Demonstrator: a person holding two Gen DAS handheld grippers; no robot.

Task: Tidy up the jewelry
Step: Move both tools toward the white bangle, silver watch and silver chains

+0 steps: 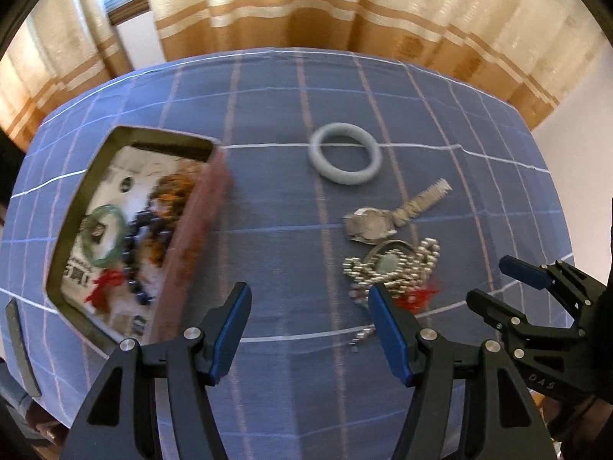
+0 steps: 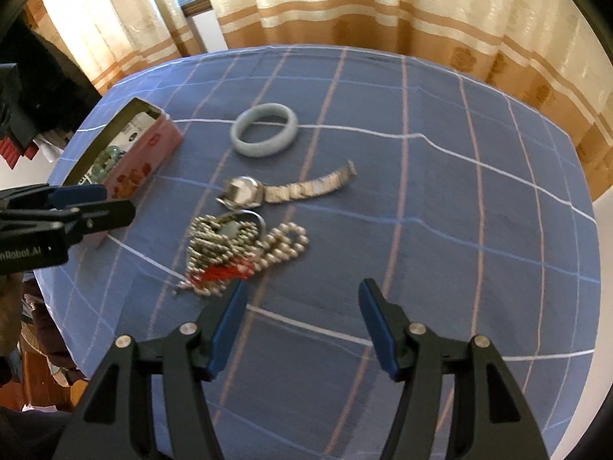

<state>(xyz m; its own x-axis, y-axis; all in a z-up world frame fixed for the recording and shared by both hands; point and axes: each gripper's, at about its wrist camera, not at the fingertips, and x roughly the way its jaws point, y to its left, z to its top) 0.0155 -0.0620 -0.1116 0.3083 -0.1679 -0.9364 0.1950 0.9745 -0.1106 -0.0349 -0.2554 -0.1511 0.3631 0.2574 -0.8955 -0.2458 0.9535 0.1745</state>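
Table [image 2: 440,211], blue checked cloth: pale bangle [image 2: 264,129], watch [image 2: 245,191], bead necklace [image 2: 230,245] mid-table; pink tin [image 1: 126,230] at left edge. Left gripper [image 1: 308,320] and right gripper [image 2: 302,314], both spread apart, empty.

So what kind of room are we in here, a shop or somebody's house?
Most likely a home: floor-length cream and tan curtains hang behind a table under a blue checked cloth, and the jewelry goes into an old pink tin.
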